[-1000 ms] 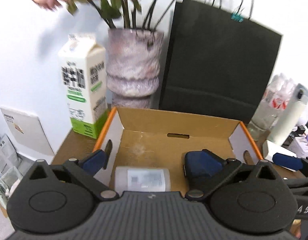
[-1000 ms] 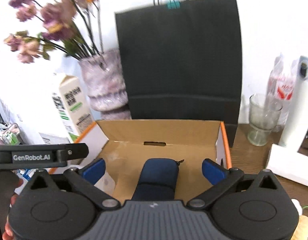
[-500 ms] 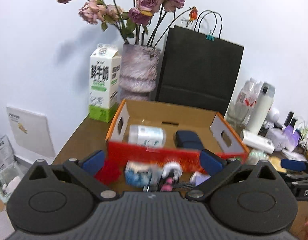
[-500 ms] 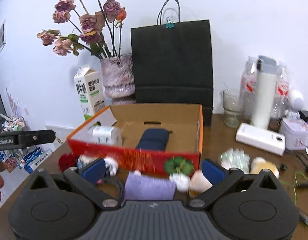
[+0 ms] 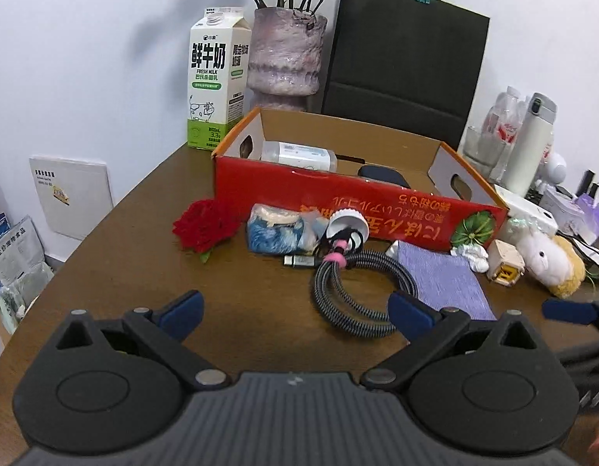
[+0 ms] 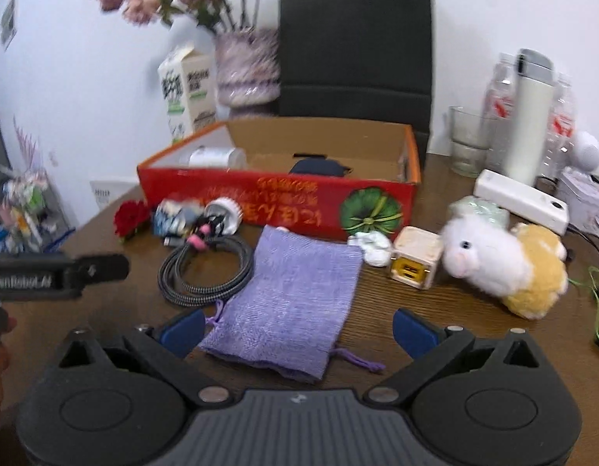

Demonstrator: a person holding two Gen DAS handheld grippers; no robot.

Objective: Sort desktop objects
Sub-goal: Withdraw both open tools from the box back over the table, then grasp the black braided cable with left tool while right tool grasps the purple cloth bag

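A red cardboard box (image 5: 361,202) (image 6: 276,198) stands on the brown desk, holding a white bottle (image 5: 299,154) and a dark blue case (image 5: 382,174). In front of it lie a red rose (image 5: 206,229), a blue fuzzy item (image 5: 276,233), a coiled braided cable (image 5: 357,295) (image 6: 206,272), a purple pouch (image 5: 443,283) (image 6: 291,303), a wooden cube (image 6: 415,262) and a plush toy (image 6: 501,260). My left gripper (image 5: 295,308) is open and empty, short of the cable. My right gripper (image 6: 297,330) is open and empty over the pouch's near end.
A milk carton (image 5: 216,81), flower vase (image 5: 285,58) and black paper bag (image 5: 404,58) stand behind the box. A glass (image 6: 468,141), white flask (image 6: 530,116), bottles and a white box (image 6: 520,200) crowd the right side. The desk's left edge (image 5: 85,240) is near.
Both grippers have pulled back from over the box toward me and lowered. The loose objects in front of the box have come into view.
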